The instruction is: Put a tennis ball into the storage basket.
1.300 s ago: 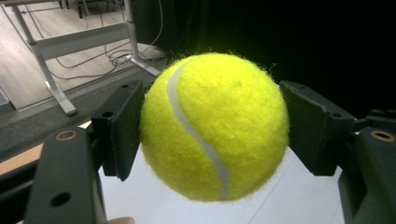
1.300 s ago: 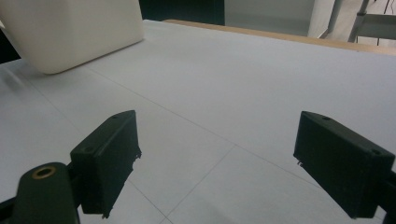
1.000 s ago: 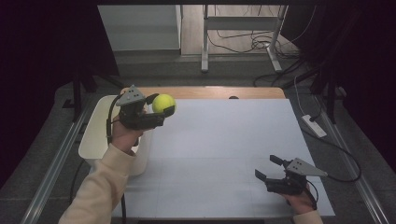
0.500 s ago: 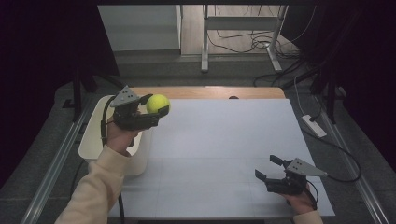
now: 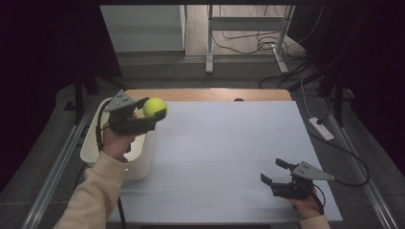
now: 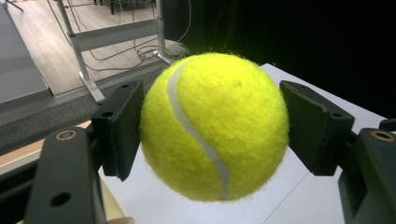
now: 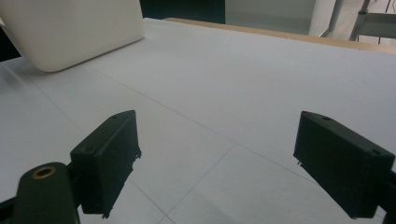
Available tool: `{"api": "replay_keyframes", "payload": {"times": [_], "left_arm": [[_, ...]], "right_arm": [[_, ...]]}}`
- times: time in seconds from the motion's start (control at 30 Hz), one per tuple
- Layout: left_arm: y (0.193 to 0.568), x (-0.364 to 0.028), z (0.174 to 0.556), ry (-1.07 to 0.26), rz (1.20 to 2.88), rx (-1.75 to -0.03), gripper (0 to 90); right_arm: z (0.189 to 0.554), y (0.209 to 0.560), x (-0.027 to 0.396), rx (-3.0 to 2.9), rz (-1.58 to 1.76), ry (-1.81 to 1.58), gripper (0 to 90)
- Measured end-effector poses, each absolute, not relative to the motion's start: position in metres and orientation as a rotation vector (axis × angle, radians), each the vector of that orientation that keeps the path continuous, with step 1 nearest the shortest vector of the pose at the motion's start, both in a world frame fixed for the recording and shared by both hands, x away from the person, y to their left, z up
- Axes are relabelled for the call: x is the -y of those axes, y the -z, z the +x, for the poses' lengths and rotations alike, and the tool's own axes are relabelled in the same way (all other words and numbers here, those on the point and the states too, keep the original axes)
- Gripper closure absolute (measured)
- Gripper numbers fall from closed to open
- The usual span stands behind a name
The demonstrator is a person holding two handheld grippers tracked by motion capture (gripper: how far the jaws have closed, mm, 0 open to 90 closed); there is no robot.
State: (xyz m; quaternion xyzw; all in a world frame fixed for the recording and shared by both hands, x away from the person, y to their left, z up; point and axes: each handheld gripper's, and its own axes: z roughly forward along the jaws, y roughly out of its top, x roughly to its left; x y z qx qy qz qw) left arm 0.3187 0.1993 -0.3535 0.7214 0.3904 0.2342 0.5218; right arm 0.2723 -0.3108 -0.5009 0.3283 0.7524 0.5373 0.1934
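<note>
White bin (image 5: pixel 93 155): stood at the left edge of the white table (image 5: pixel 229 152), rounded corners, open top; its pale wall also appeared at the upper left of the right gripper view (image 7: pixel 70 32). Left gripper (image 5: pixel 155 113): held in the person's left hand (image 5: pixel 117 140) above the bin's far right corner, jaws pointing toward the table's middle and clamped on a tennis ball (image 5: pixel 154 107). Tennis ball, yellow-green with a white seam: off the table surface, pressed between the two black pads in the left gripper view (image 6: pixel 215 126), one pad touching each side. Right gripper (image 5: pixel 274 174): held low near the table's near right corner in the person's right hand (image 5: pixel 308 205), jaws spread wide with nothing between them; the right gripper view showed bare table surface in the gap (image 7: pixel 215 144). White power strip (image 5: pixel 321 129): lay on the floor beside the table's right edge.
</note>
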Motion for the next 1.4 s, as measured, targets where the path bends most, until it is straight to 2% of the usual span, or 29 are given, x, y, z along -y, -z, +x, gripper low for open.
{"api": "replay_keyframes", "payload": {"times": [1.07,1.4], "left_arm": [[0.368,-0.260,0.302,-0.623,1.688,-1.115,27.1],[0.377,-0.277,0.313,-0.634,1.696,-1.200,27.1]], "right_arm": [[0.273,0.501,0.309,-2.102,0.927,-1.512,13.9],[0.273,0.501,0.309,-2.112,0.923,-1.505,13.9]]}}
